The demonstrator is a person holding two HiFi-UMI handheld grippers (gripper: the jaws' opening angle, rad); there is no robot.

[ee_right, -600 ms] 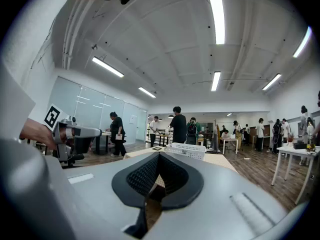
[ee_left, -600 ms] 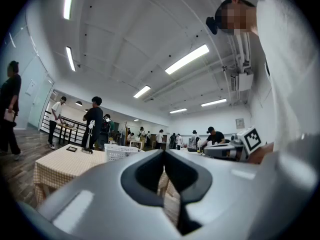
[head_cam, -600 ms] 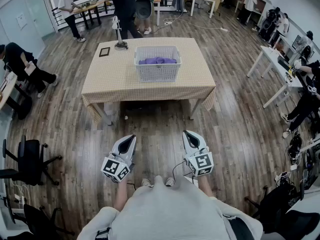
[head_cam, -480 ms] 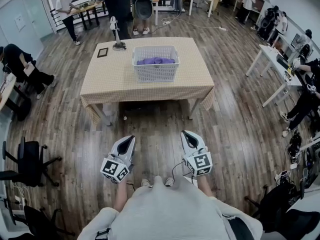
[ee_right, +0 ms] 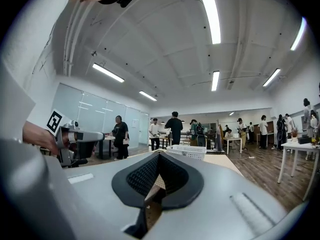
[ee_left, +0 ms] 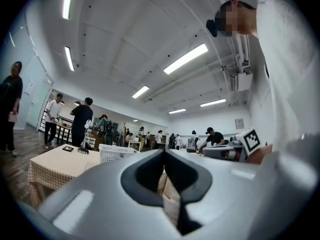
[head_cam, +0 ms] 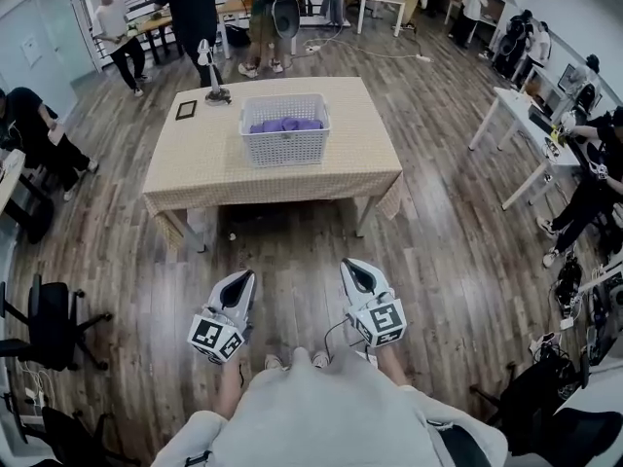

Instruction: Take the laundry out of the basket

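Holding my left gripper and right gripper low over the floor, I see both pressed together, pinching nothing. Well ahead, the worktop carries the white basket, with purple laundry lying inside it.

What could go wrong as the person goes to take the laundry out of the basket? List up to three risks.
1. The left gripper and right gripper are both shut and far from the table; reaching in unopened would only push the laundry.
2. Nothing holds the basket down; a pull might drag or tip it.
3. The stand and frame near it could get knocked.
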